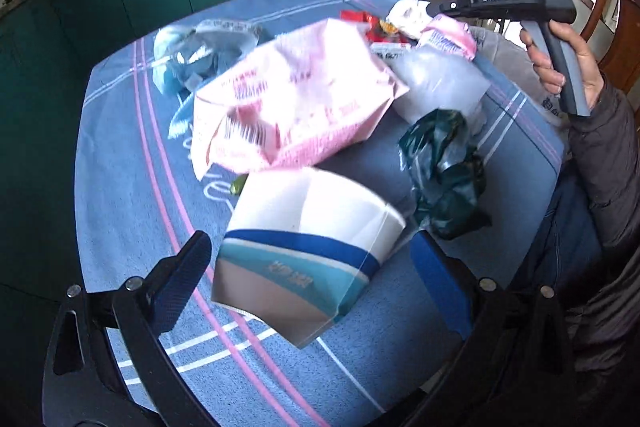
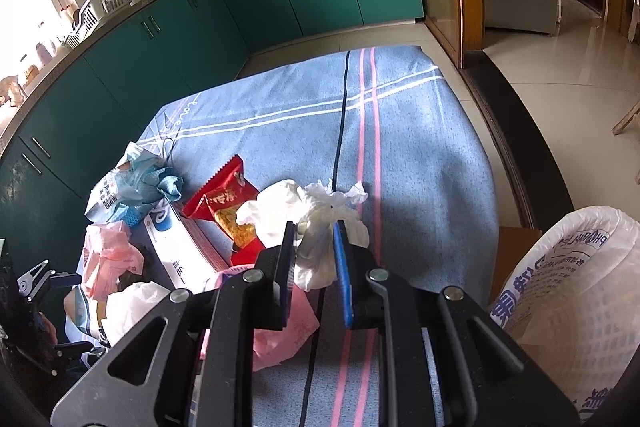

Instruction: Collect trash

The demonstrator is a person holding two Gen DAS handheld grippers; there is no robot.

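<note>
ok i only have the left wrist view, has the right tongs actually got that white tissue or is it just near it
observer: Got it. In the right wrist view the right tongs are shut on the tissue, pinched between both fingers.
operator: any bag around to drop it in
observer: Yes, a white printed bag stands off the table's right edge, to the right of the tongs.
operator: anything in the way
observer: Only bare cloth shows between the tissue and that edge; a cardboard box sits against the bag.
</note>
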